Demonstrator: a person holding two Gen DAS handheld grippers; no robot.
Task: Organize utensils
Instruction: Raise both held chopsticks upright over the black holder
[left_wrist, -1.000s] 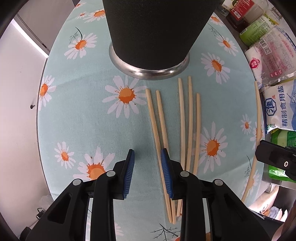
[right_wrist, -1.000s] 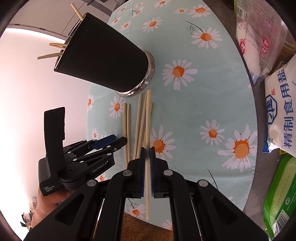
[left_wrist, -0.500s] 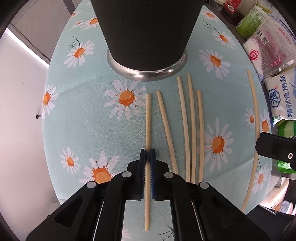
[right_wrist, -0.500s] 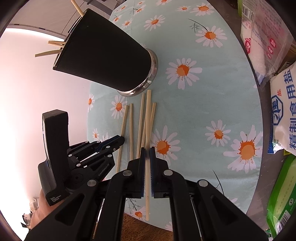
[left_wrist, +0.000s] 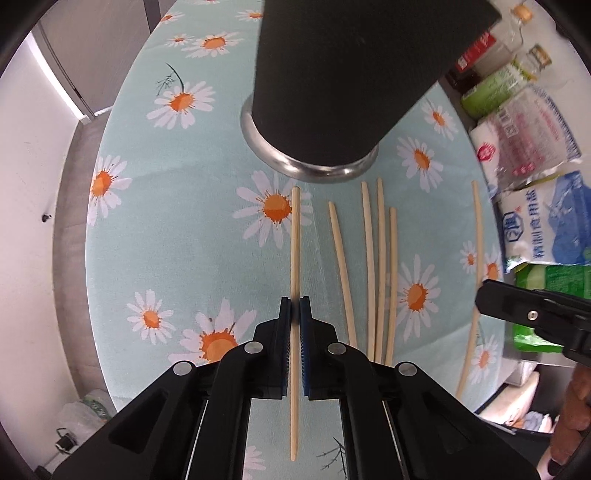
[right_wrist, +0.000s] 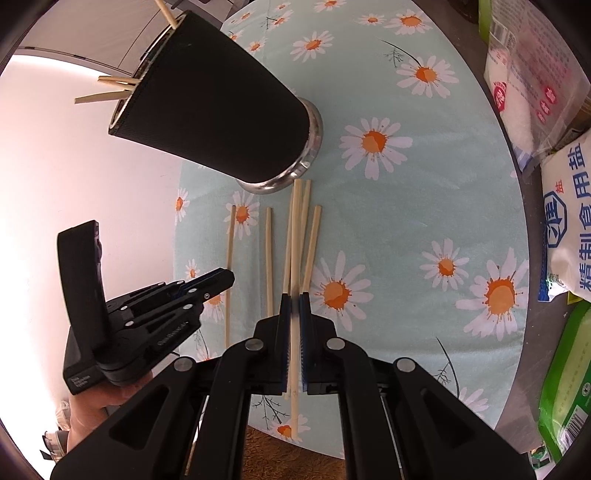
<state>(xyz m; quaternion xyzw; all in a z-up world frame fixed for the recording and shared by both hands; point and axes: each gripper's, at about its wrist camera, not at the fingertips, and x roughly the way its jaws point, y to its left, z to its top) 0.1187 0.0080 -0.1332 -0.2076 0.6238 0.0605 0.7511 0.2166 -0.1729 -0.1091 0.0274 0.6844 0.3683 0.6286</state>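
Observation:
A tall black utensil holder (left_wrist: 332, 92) stands on the daisy-print tablecloth (left_wrist: 177, 192). My left gripper (left_wrist: 294, 306) is shut on one pale wooden chopstick (left_wrist: 295, 236), which points at the holder's steel base. Several loose chopsticks (left_wrist: 369, 258) lie side by side just to its right. In the right wrist view, my right gripper (right_wrist: 294, 302) is shut on another chopstick (right_wrist: 295, 236) above the loose ones (right_wrist: 269, 258). The holder (right_wrist: 221, 110) has several chopsticks (right_wrist: 110, 88) sticking out of its top. The left gripper (right_wrist: 225, 277) shows at the left there, the right gripper (left_wrist: 487, 299) at the right edge of the left wrist view.
Bags of salt (right_wrist: 569, 229), a green pack (right_wrist: 565, 387) and bottles (left_wrist: 495, 85) crowd the table's right side. The round table's edge (right_wrist: 177, 258) runs close to the left gripper, with pale floor beyond. A hand (right_wrist: 92, 402) holds the left gripper.
The left gripper's jaws closed on the leftmost chopstick and carried it left, away from the other sticks. The right gripper stayed shut on its chopstick and hardly moved.

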